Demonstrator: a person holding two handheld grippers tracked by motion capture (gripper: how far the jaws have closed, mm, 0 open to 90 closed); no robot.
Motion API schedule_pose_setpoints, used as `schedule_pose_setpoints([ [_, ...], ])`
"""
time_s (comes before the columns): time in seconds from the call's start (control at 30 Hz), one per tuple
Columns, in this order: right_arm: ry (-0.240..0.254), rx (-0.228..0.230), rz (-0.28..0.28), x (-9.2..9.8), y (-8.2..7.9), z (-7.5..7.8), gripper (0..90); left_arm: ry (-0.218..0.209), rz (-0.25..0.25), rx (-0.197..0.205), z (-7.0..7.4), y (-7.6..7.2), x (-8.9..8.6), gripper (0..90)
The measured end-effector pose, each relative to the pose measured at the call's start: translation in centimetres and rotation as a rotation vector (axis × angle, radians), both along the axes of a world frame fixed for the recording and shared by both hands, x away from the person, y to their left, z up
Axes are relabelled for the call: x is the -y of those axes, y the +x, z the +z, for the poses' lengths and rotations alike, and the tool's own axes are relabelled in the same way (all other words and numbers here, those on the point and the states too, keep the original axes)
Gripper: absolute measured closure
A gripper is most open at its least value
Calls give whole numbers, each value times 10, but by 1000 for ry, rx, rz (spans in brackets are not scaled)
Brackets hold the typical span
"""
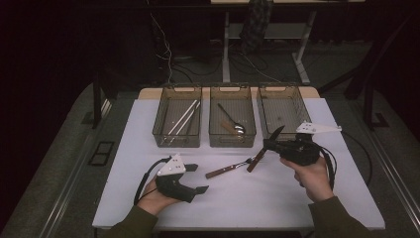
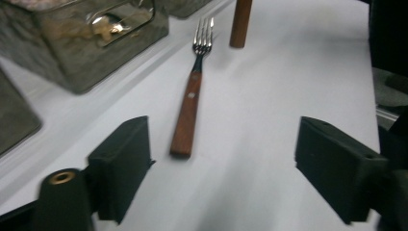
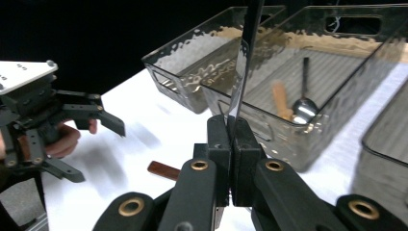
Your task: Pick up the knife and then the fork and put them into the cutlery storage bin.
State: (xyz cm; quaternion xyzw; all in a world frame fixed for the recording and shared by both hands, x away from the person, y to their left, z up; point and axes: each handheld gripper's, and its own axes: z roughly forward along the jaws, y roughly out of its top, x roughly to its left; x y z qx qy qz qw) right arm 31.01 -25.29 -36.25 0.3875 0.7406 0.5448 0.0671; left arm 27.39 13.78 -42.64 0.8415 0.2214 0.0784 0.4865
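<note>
Three clear bins are seen in a row at the far side of the white desk [image 1: 148, 198]. The middle bin [image 1: 232, 139] is taken as landmark.

Left bin [image 1: 177, 139]: two pale sticks are laid diagonally inside. Middle bin: a spoon [image 1: 233, 120] with a wooden handle is held inside, its bowl toward the near wall. Right bin [image 1: 282, 116]: contents cannot be made out.

A fork [image 1: 229, 169] with a wooden handle is found lying flat on the desk just in front of the middle bin, tines pointing right.

Right tool [image 1: 271, 146]: held up in front of the right bin, to the right of the middle bin. Its jaws are pressed together on a knife [image 1: 263, 151], pinched at the blade; the blade tip is raised toward the bins, the wooden handle is angled down beside the fork's tines.

Left tool [image 1: 198, 178]: held low over the desk, in front of and left of the middle bin, jaws spread wide, nothing between them. The fork is seen ahead of them.
</note>
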Motion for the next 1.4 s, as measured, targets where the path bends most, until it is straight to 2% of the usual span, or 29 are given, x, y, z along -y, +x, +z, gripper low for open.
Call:
schedule_pose_setpoints([
  [0.23,-57,8,-39,16,2,10,883,10,39,-9,-7,-6,-11,3],
  [0.43,-114,17,-85,36,9,20,883,-3,43,-18,-8,-5,-13,0],
  [0.73,-98,14,-155,69,21,35,884,-4,60,-20,-9,-3,-14,0],
  [0.93,-129,32,-195,80,32,49,884,7,61,-23,-9,-3,-13,0],
  [1.03,-124,42,-211,86,38,58,883,10,61,-19,-10,-3,-12,0],
  [1.3,-151,59,-250,95,58,83,883,13,58,-15,-9,-3,-12,0],
  [1.4,-181,66,-272,97,67,87,883,18,54,-11,-9,-3,-12,0],
])
